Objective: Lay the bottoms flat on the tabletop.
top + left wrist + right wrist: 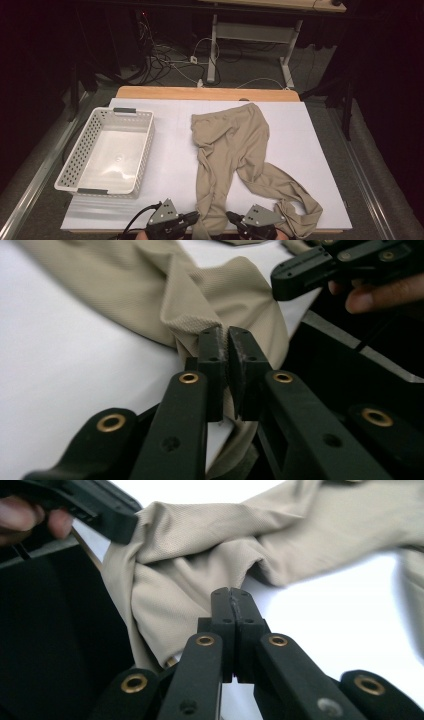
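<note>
The beige trousers (pixel 235 150) lie spread on the white table (pixel 170 165), right of the white basket (pixel 107 150). At the near edge, the left gripper (pixel 228 337) pinches one leg's hem; the right gripper (pixel 233 596) — jaws pressed together, just beside that same hem — grips no cloth that I can see.

Both grippers sit at the near bottom edge in the high view, tips angled inward toward each other. Left gripper (pixel 194 217) at left, grey three-cornered plate on top, cable trailing off to the left; jaws pressed nearly together, pinching fabric at the tips in the left gripper view. Right gripper (pixel 230 216) at right, also with grey plate; jaws fully closed, pads touching in the right gripper view, nothing visibly clamped between them. Fingers (pixel 372 296) of the right hand wrap its gripper body; fingers (pixel 30 517) of the left hand likewise.
</note>
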